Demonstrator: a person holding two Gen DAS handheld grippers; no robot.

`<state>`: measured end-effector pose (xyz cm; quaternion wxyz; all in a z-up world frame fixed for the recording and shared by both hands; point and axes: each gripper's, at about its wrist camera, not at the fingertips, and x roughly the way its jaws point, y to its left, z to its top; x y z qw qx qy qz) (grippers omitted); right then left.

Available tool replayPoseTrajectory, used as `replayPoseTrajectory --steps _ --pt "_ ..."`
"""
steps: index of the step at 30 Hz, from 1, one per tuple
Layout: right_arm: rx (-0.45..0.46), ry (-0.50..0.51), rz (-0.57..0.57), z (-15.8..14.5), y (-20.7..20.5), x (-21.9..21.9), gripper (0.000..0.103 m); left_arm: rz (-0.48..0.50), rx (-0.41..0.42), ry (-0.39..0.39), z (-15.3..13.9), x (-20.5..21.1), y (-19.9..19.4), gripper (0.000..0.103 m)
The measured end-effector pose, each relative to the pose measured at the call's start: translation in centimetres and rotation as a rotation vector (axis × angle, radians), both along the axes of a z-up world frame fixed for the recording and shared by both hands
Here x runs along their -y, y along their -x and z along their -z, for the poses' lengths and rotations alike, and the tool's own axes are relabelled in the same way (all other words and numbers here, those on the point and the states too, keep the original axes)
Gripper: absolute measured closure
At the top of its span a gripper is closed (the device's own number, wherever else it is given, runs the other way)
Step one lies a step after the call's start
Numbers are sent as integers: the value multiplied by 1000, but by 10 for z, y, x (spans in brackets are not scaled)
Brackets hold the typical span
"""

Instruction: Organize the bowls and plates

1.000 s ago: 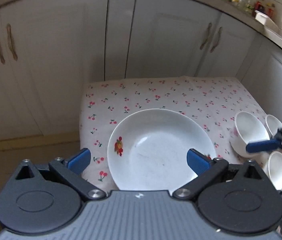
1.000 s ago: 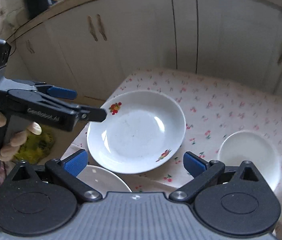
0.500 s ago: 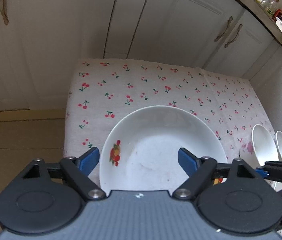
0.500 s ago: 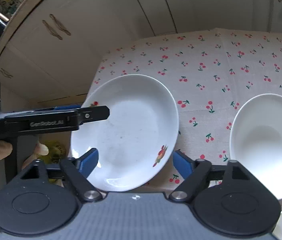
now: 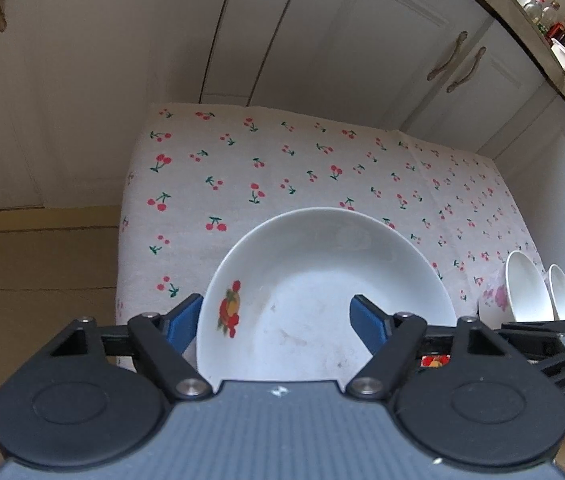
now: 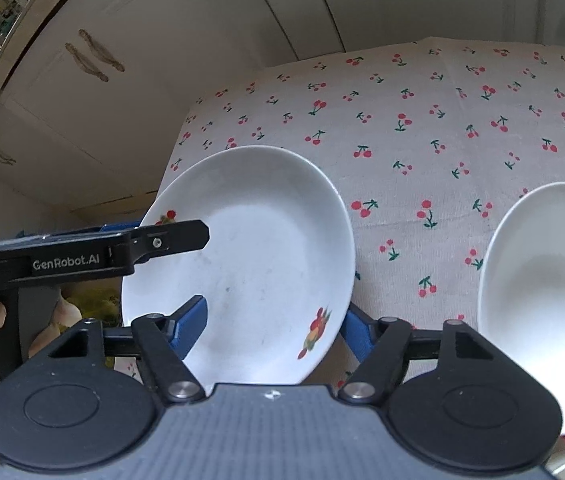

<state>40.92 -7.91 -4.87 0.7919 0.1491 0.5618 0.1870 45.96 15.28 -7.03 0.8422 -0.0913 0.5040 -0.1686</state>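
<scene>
Facing cabinets (image 5: pixel 322 40), cherry-print tablecloth (image 5: pixel 282 168)

white plate (image 5: pixel 322 280), cherry-print cloth (image 5: pixel 282 168)

A plate (image 5: pixel 322 288) is lying on the cloth (image 5: pixel 282 168) near its left edge; two bowls (image 5: pixel 526 292) are sitting right of it.

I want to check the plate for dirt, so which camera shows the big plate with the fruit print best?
The right wrist view: the plate shows nearly whole, far rim, faint marks and both fruit prints visible. The left wrist view shows the plate closer, but its near edge is hidden behind the gripper's body and only one print is clear.
</scene>
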Motion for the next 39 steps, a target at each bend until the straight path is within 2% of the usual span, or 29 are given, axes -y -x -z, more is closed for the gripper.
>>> replayPoseTrajectory --steps 11,28,39 --pt "-8 -64 42 4 -3 8 27 -4 2 -2 1 2 0 25" --pt "8 -32 46 -3 -2 5 27 -11 13 -12 -11 5 3 25" --pt "33 -30 43 -17 4 5 27 -12 34 -25 -29 5 8 25"
